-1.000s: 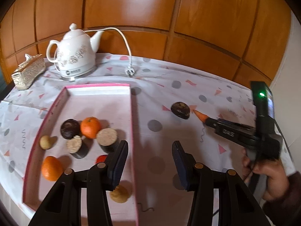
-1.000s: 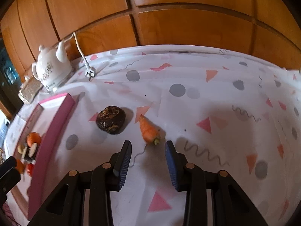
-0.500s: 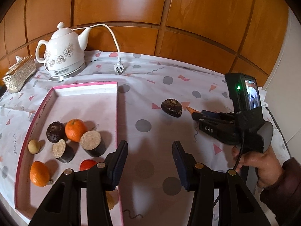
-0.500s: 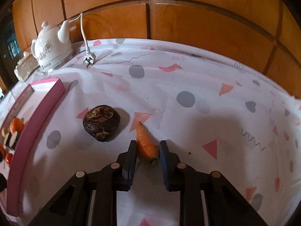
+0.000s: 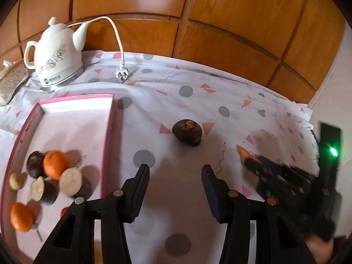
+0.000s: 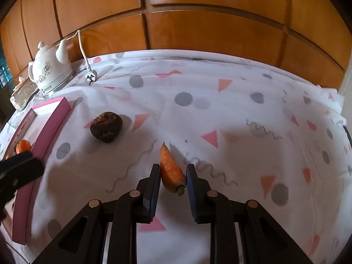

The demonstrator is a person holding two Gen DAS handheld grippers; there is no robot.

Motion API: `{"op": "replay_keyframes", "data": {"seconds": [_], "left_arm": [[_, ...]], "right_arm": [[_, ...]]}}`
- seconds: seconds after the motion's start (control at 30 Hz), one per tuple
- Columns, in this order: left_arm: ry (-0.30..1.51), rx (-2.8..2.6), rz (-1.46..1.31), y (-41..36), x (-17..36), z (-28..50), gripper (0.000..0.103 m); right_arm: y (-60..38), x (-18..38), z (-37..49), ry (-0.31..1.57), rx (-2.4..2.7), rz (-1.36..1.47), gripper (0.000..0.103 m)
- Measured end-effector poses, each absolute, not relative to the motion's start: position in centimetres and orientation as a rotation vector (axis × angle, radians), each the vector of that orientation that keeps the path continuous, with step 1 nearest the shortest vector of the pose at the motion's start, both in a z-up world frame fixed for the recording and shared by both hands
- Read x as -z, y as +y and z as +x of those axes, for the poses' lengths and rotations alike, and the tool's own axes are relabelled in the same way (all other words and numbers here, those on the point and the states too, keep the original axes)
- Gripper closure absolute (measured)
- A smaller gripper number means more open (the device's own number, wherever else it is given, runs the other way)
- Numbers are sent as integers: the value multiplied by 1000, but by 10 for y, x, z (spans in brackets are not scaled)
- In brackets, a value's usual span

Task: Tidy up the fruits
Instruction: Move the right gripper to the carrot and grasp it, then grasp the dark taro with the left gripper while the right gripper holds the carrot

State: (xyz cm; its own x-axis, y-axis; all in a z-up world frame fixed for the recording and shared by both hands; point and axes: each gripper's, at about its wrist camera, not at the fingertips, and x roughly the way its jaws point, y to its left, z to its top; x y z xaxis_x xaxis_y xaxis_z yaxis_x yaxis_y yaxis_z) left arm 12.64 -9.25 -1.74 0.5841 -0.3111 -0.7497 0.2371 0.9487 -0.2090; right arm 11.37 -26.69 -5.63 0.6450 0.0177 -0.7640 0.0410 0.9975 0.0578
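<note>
Carrot [image 6: 170,169] gripped in right fingers [image 6: 154,184] over patterned tablecloth [image 6: 220,114] (wood-panelled wall [image 6: 198,22] behind); left fingers [image 5: 140,189] wide.

Both wrist views face wood wall, low over table; share kettle [image 5: 57,54].

Oranges: we count two in the pink tray [image 5: 107,136], one [image 5: 55,164] mid-tray, one [image 5: 21,216] by its near left corner.
Cut dark cylinders: two [image 5: 73,183] [image 5: 41,192].
Dark round fruits: two, one [image 5: 34,164] in the tray, one [image 5: 187,132] on the tablecloth [image 5: 220,92].
Small pale fruit: one [image 5: 15,180].
Red fruit: we see one [image 5: 64,211], mostly hidden, perhaps a tomato.
Carrots: one [image 6: 170,171].
Kettles: one [image 5: 55,55].
Grippers: two, the left gripper [image 5: 176,190] and the right gripper [image 6: 172,190].
</note>
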Motion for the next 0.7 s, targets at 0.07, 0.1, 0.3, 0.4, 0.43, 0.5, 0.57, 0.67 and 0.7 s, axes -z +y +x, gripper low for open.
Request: {"op": "replay_keyframes", "data": {"seconds": [0.07, 0.1, 0.3, 0.4, 0.43, 0.5, 0.57, 0.67, 0.7], "left_arm": [[905, 330, -88, -102, 20, 136, 53], [904, 334, -84, -106, 21, 140, 53], [913, 332, -58, -129, 30, 168, 53], [930, 314, -44, -136, 38, 181, 53], [929, 309, -34, -138, 39, 184, 53], [937, 308, -27, -143, 43, 191, 49], [938, 305, -19, -147, 47, 197, 46], [946, 298, -2, -152, 53, 206, 46], [948, 298, 1, -153, 55, 209, 46]], "right_arm": [[-267, 57, 108, 861, 33, 63, 80], [-268, 58, 106, 858, 39, 59, 80], [-274, 67, 103, 852, 73, 79, 80], [-276, 69, 101, 853, 66, 99, 79], [-277, 69, 101, 851, 65, 102, 79], [-277, 70, 100, 847, 65, 110, 79], [-279, 70, 100, 844, 69, 118, 79], [-279, 70, 100, 842, 68, 124, 79], [-279, 71, 100, 842, 67, 126, 79]]}}
